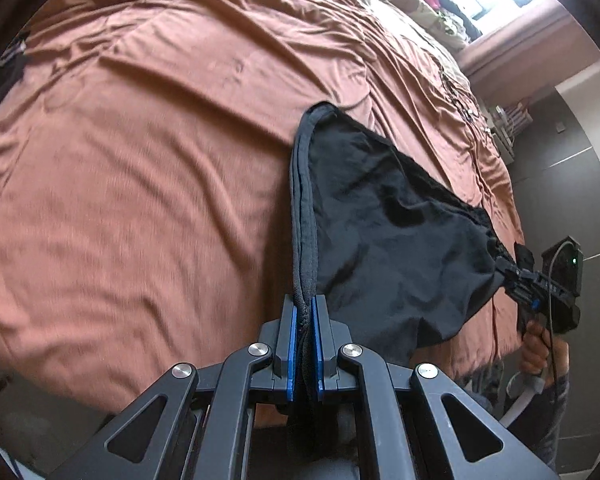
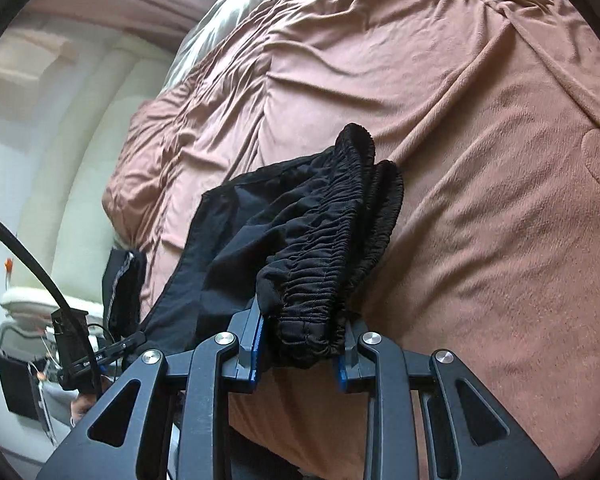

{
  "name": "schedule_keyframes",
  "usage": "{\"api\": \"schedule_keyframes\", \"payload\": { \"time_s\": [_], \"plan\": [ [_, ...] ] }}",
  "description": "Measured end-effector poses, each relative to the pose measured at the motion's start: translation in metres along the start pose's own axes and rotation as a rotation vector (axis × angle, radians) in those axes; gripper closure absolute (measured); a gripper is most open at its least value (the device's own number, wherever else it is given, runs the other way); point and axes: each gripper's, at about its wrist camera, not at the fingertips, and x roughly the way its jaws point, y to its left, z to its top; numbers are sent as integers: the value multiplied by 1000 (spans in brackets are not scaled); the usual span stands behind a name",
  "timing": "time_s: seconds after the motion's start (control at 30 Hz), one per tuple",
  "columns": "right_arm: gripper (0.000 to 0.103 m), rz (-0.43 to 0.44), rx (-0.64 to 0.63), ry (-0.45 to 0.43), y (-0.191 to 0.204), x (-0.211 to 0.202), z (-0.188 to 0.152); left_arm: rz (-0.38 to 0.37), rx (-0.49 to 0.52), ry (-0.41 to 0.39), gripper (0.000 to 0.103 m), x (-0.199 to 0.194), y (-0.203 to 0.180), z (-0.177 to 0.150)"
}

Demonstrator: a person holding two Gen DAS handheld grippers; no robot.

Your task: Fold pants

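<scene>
Hanging between both claws: pants

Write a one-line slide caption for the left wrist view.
Left gripper pinches the hem of black pants stretched above a rust-coloured bedspread, the right gripper holding the far end.

I can read no text, label, brand or number in either wrist view. The only lettering I spot is a short pale mark on the black body of the left gripper, seen far left of my right fingers, and it is too small and blurred to make out. Nothing ahead of my left fingers carries print.
</scene>
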Motion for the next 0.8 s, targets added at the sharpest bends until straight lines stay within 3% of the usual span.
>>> {"api": "schedule_keyframes", "payload": {
  "time_s": [0.3,0.43,0.57,0.63,0.7,0.8],
  "plan": [
    [79,-92,-146,51,15,11,9,-48,-40,10,96,8,-1,-31],
    [79,-102,-119,60,6,16,12,-52,-54,25,95,21,5,-34],
    [66,-143,-60,90,-9,22,2,-63,-76,39,93,33,12,-37],
    [59,-189,-65,84,-9,15,-3,-73,-66,32,83,35,13,-39],
    [55,-204,-78,63,-3,8,-5,-87,-78,17,59,36,17,-40],
    [50,-242,-112,14,11,-10,-12,-80,-80,-23,47,36,22,-42]
  ]
}}
